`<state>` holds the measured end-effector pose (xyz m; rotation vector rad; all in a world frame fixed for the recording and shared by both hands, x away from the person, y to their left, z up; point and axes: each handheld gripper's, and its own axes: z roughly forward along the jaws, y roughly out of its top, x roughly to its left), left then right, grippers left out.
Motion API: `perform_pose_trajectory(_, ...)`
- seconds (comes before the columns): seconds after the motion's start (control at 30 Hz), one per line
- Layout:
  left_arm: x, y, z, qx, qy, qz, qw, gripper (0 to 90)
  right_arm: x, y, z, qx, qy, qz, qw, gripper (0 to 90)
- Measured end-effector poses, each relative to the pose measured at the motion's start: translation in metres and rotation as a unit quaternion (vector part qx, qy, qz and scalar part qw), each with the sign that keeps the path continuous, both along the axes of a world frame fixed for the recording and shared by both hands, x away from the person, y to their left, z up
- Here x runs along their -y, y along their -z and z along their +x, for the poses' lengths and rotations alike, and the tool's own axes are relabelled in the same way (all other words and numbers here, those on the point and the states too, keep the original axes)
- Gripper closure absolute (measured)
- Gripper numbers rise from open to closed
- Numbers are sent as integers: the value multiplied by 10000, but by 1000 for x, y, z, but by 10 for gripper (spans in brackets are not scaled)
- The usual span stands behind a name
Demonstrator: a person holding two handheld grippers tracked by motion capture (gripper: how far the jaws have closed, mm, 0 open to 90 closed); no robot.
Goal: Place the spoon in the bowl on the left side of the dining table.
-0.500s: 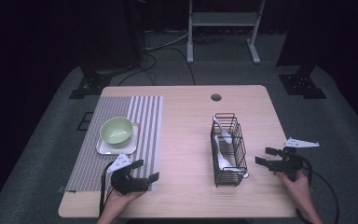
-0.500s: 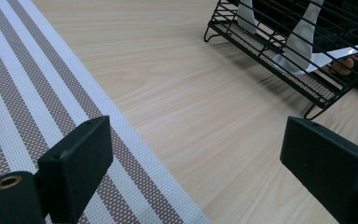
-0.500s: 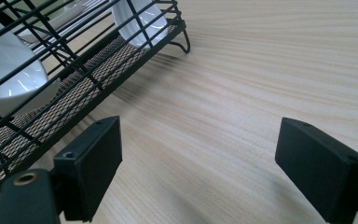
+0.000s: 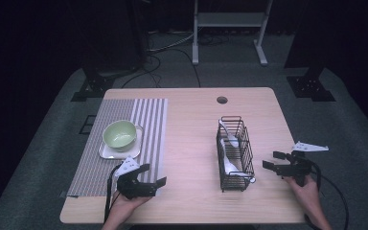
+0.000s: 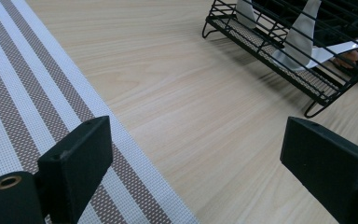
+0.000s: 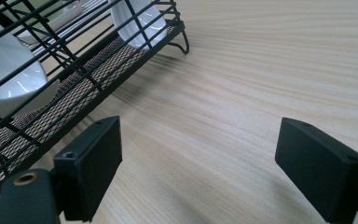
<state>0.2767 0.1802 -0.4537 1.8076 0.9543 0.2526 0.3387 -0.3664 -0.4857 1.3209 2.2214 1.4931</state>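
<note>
Landmark: wire basket (image 4: 234, 153), black, right of table centre, holding two white spoons (image 4: 229, 163).

Right gripper (image 4: 278, 162): just to the basket's right, pointing at it, low over the wood. Jaws spread wide, nothing between them; in the right gripper view the basket's near wall (image 6: 51, 84) fills the upper left, a spoon bowl (image 6: 9, 74) behind the wires.

Left gripper (image 4: 148, 176): well to the basket's left, at the near edge of the striped mat (image 4: 124, 139). Jaws likewise wide apart and empty.

Judgement: approach step, no grasp made yet. A spoon looks like the target. Next move calls for lifting the right gripper above the basket's rim and coming in from the top, since the wire walls block a sideways reach.

Other items: green bowl (image 4: 120, 134) on a small white plate (image 4: 106, 152), far left of the basket on the mat; not in the way. Table (image 4: 191, 124) between mat and basket is bare.
</note>
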Motion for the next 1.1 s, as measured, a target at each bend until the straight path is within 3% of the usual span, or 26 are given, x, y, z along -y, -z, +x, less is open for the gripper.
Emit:
perform_pose_trajectory(0.4, 8, -7, 2, 24, 63, 25, 10000, 83, 0, 0, 1, -13, 53, 19, 10000, 136)
perform_pose_trajectory(0.57, 11, -8, 4, -62, 79, -66, 9999, 82, 0, 0, 1, -10, 43, 20, 10000, 136)
perform_pose_trajectory(0.67, 14, -10, 5, -164, 120, -230, 9995, 82, 1, 0, 1, -12, 45, 32, 10000, 136)
perform_pose_trajectory(1.1, 47, -20, 8, -70, 470, -194, 9987, 82, 2, 0, 0, 7, 36, 80, 10000, 136)
